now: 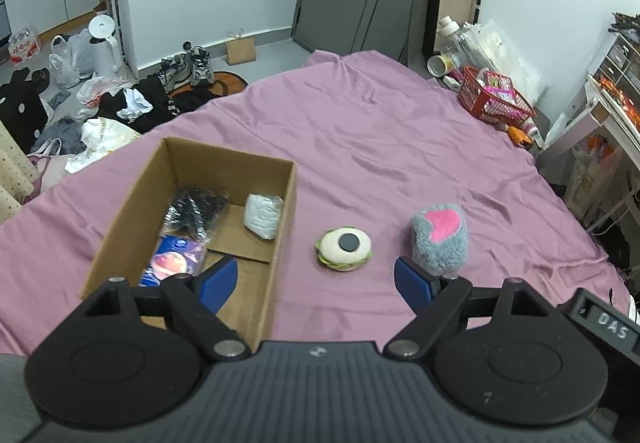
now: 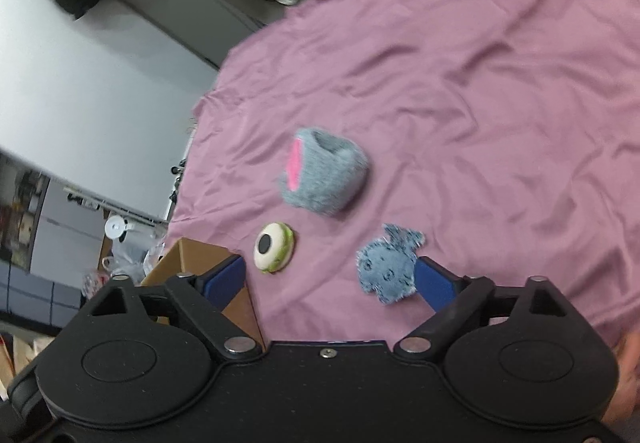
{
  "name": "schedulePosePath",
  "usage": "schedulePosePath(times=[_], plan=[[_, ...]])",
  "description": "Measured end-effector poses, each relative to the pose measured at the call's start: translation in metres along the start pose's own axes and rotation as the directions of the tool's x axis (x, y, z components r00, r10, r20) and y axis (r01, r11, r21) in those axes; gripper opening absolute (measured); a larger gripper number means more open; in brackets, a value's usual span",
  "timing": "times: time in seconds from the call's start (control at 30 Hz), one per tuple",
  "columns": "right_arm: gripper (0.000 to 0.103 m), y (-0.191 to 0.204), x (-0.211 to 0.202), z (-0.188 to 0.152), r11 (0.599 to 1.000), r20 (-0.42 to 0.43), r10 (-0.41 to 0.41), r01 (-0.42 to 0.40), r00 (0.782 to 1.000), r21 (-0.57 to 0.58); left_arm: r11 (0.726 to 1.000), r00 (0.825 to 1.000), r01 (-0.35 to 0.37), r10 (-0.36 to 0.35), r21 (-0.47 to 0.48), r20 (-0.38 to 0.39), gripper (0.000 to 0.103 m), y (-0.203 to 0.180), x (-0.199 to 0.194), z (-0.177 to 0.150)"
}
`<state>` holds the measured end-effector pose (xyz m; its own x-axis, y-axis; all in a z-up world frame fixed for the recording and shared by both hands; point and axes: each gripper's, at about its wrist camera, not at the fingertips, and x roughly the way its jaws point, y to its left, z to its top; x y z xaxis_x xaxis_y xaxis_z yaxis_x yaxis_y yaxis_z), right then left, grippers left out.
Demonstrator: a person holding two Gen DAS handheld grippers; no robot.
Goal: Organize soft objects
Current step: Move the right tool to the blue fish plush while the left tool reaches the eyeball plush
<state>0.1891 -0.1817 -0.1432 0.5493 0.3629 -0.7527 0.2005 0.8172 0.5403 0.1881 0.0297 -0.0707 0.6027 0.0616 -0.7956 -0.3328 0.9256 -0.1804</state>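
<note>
Now, left gripper [image 1: 316, 277]: jaws spread wide and empty, held above the bed with nothing between the blue pads.
Right gripper [image 2: 330, 277]: jaws likewise wide apart and empty; that view is tilted and a little blurred.
Burger toy [image 1: 344, 249]: a round cream plush with a black disc on top and a green edge, lying on the sheet just ahead of the left jaws, between the box and the grey plush.
Grey plush [image 1: 440, 239]: a fluffy grey piece with a pink heart-like patch, lying on the sheet to the right of the burger toy, near the right pad of the left gripper.
Blue plush [image 2: 388, 265]: a small flat fuzzy blue piece, seen only in the right wrist view, on the sheet close to the right pad of the right gripper.
Cardboard box [image 1: 132, 203]: open-topped, on the sheet to the left of the burger toy; the left pad of each gripper overlaps it in view.
Box contents: a shiny black packet [image 1: 196, 213], a white wrapped bundle [image 1: 263, 215] against the right wall, and a blue packet [image 1: 172, 259] at the near end.
Pink sheet [image 1: 380, 131]: wrinkled, covering the whole bed.
Red basket [image 1: 494, 99]: at the far right edge of the bed, filled with pink-and-white packaging.
Floor beyond: clothes, bags and a pair of shoes [image 1: 188, 67] by the wall.
</note>
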Motion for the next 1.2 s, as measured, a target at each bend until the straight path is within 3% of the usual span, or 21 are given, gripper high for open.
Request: schedulePosePath(times=[0.43, 0.93, 1.2], plan=[[0.057, -0.038, 0.032, 0.002, 0.974, -0.080, 0.026, -0.007, 0.996, 0.226, 0.999, 0.999, 0.022, -0.020, 0.030, -0.043, 0.083, -0.037, 0.042, -0.009], [0.053, -0.042, 0.071, 0.016, 0.966, -0.139, -0.013, 0.049, 0.990, 0.256, 0.998, 0.995, 0.017, -0.012, 0.059, -0.099, 0.070, -0.054, 0.105, -0.002], [0.051, -0.040, 0.095, 0.017, 0.967, -0.167, -0.059, 0.098, 0.984, 0.237, 0.998, 0.990, -0.008, 0.017, 0.062, -0.142, 0.069, -0.052, 0.142, 0.002]])
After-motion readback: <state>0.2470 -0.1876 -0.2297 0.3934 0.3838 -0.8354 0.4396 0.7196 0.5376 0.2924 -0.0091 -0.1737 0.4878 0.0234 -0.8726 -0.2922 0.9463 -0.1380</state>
